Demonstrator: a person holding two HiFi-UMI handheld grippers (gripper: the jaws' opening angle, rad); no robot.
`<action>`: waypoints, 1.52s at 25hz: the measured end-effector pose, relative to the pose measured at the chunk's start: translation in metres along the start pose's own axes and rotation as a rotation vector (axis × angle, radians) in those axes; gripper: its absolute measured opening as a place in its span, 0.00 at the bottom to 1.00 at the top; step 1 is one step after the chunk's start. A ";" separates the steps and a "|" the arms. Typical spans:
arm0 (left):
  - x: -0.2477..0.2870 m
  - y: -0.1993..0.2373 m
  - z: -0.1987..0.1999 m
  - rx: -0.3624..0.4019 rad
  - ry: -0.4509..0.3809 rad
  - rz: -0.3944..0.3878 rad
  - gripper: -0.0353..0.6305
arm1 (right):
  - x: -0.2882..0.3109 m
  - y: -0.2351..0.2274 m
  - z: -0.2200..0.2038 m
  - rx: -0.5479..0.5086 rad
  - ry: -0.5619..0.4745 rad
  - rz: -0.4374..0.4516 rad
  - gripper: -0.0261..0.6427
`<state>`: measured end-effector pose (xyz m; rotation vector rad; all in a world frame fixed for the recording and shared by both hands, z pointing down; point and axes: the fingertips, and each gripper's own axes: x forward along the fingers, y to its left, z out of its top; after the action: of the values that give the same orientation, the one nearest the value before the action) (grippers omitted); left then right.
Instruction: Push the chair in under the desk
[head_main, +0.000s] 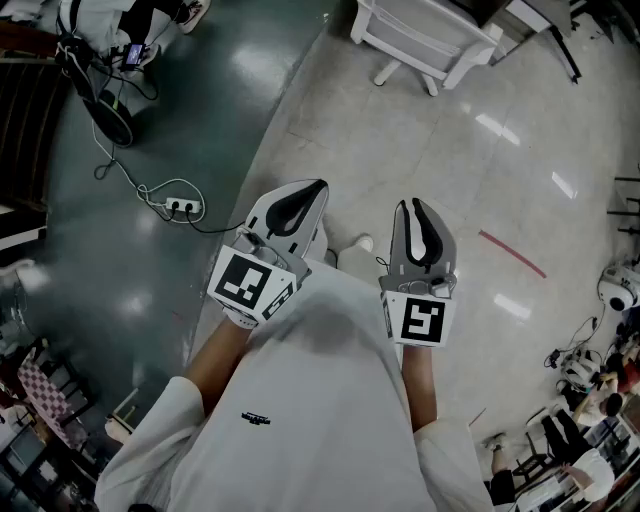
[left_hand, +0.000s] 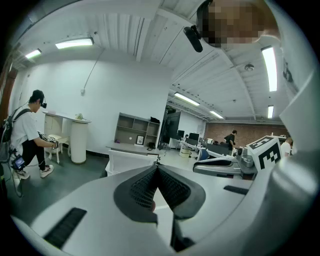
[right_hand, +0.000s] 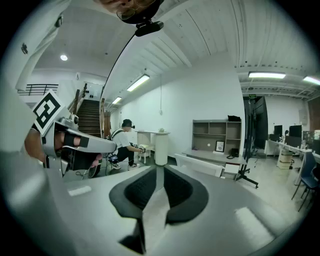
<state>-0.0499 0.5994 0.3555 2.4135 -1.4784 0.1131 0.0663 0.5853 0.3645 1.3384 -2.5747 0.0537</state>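
The shirt (head_main: 330, 400) print is too small to read. The white chair (head_main: 425, 40) stands well ahead on pale floor (head_main: 450, 160). Left tongs (left_hand: 158, 169) closed, empty; right tongs (right_hand: 159, 170) slightly apart, empty.

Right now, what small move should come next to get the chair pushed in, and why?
Probably a step forward toward the white chair. It stands far ahead across the floor, while the left hand-held gripper and the right hand-held gripper are close in front of the person's shirt, empty and touching nothing. From here they likely cannot reach it.
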 end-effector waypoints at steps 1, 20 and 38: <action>0.002 0.003 0.000 0.004 0.000 -0.006 0.06 | 0.005 0.001 0.000 0.010 0.003 -0.011 0.10; -0.022 0.112 0.041 -0.043 -0.095 -0.071 0.06 | 0.075 0.046 0.061 0.067 -0.081 -0.134 0.06; 0.082 0.175 0.072 0.015 -0.014 -0.136 0.06 | 0.177 -0.024 0.056 0.141 -0.076 -0.202 0.06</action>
<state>-0.1722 0.4341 0.3438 2.5231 -1.3193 0.0771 -0.0228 0.4218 0.3489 1.6761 -2.5218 0.1543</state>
